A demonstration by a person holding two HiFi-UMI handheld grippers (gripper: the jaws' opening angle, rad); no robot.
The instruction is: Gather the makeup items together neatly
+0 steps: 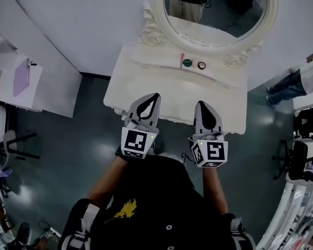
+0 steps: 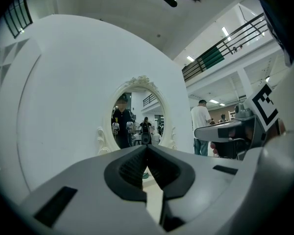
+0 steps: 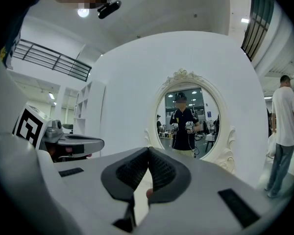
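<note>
Left gripper, right gripper before white dressing table, oval mirror behind

We count 1 white dressing table and 1 oval mirror in an ornate frame. On the table we count 3 makeup items: 1 slim pink stick, 1 green round piece and 1 dark ring-shaped piece. We count 1 left gripper and 1 right gripper, 2 in all, and 2 marker cubes, 1 on each. At the left of the head view we record 1 white side table bearing 1 flat purple item. At the right edge we record 1 bystander in jeans. In the right gripper view, the mirror reflects 1 person in a dark shirt.
</note>
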